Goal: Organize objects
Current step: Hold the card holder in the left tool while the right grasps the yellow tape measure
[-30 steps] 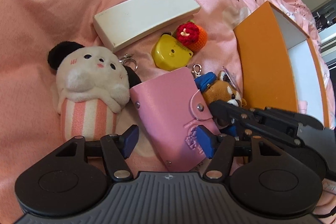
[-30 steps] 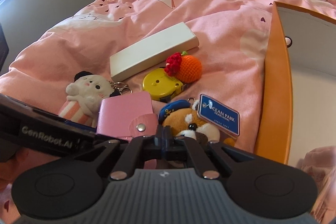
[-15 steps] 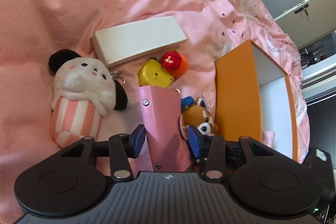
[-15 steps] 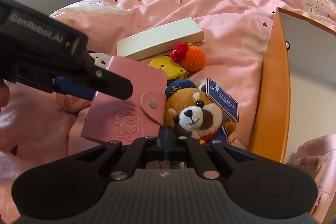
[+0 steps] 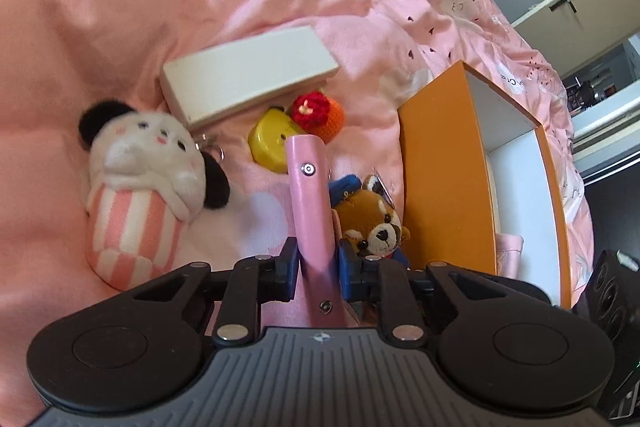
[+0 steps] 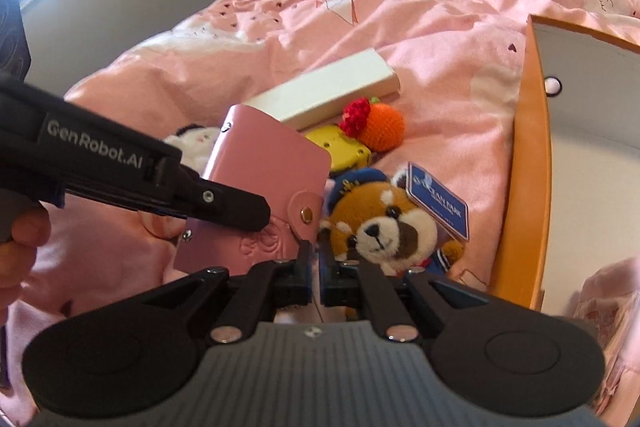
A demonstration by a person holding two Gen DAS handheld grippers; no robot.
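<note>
A pink card wallet (image 5: 311,203) with snap studs is held edge-up above a bed covered by a pink quilt (image 5: 120,27), pinched between the jaws of the left gripper (image 5: 316,269). The right gripper (image 6: 314,277) sits low, just in front of a red panda plush (image 6: 384,223); its jaws are pressed nearly together with nothing visibly between them. The red panda plush, in a blue cap and with a blue tag, lies just right of the wallet and close beside the orange wall of an open orange box (image 5: 444,179) with a white inside. Behind the wallet lie a yellow tape measure (image 5: 269,143) and, touching it, a crocheted orange ball with a red flower (image 5: 320,113). Farther behind the wallet rests a long white box (image 5: 248,79). To the wallet's left lies a white plush with black ears and a pink-striped body (image 5: 140,187), a metal key ring at its head.
</note>
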